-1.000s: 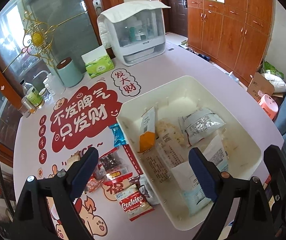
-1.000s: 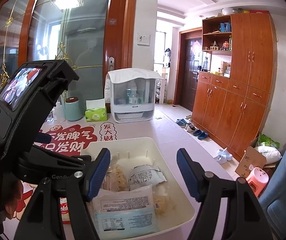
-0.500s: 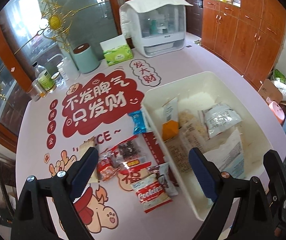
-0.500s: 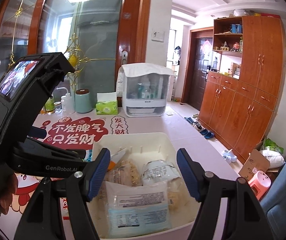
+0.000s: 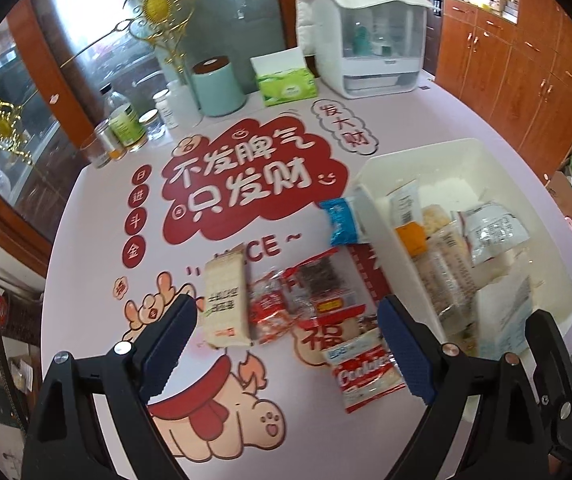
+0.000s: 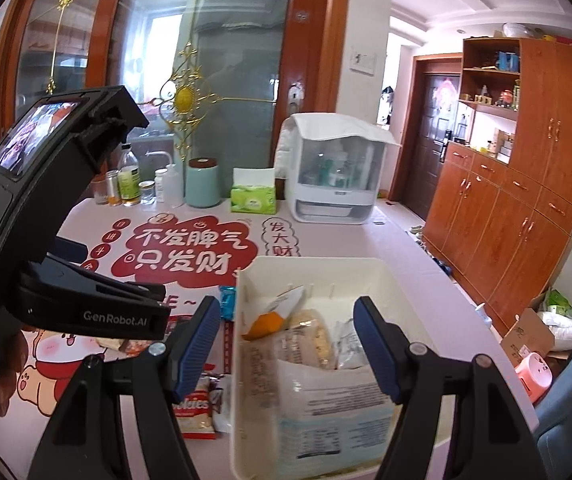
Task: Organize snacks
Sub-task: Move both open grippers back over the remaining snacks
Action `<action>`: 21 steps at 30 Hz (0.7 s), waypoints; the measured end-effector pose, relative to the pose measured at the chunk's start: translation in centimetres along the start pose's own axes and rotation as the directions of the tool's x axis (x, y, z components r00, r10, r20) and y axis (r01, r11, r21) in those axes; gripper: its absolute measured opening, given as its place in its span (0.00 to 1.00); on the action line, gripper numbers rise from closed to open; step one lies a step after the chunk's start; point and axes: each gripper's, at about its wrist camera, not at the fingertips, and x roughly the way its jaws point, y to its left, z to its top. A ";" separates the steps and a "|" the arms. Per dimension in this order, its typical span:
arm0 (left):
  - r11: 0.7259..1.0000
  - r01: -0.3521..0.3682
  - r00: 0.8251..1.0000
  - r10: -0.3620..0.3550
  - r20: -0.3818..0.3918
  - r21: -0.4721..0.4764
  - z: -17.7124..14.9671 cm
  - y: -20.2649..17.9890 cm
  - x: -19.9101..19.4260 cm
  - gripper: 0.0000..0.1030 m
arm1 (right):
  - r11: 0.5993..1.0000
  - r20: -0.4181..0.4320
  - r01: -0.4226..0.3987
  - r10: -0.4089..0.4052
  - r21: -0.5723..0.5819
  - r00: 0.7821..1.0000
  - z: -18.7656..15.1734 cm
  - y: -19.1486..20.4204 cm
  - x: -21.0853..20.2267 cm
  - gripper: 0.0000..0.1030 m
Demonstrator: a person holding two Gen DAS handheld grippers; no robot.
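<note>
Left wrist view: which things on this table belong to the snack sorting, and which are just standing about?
Belongs to the job:
- white plastic bin holding packets
- red Cookies packet
- pale wafer packet
- blue wrapper beside the bin
- red clear-window packets

Just standing about:
- green tissue box
- mint round canister
- white lidded cabinet
- bottles and jars

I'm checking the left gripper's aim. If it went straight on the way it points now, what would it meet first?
Probably the loose snack packets on the table, between the open left gripper fingers; depth is unclear.
</note>
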 end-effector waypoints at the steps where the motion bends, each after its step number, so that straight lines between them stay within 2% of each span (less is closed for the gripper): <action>1: 1.000 -0.002 1.000 0.002 -0.004 -0.005 -0.1 0.5 0.2 0.88 | 1.000 -0.005 -0.004 0.004 -0.004 1.000 0.0 0.4 0.2 0.68; 14: 0.999 -0.028 0.998 0.025 -0.061 -0.047 -2.1 5.9 2.9 0.88 | 1.000 -0.091 -0.027 0.026 -0.011 0.996 -1.6 5.1 2.8 0.68; 21: 0.997 -0.029 0.996 0.023 -0.088 -0.068 -3.0 8.2 4.7 0.88 | 0.997 -0.134 -0.035 0.043 0.063 0.990 -4.0 6.3 4.2 0.68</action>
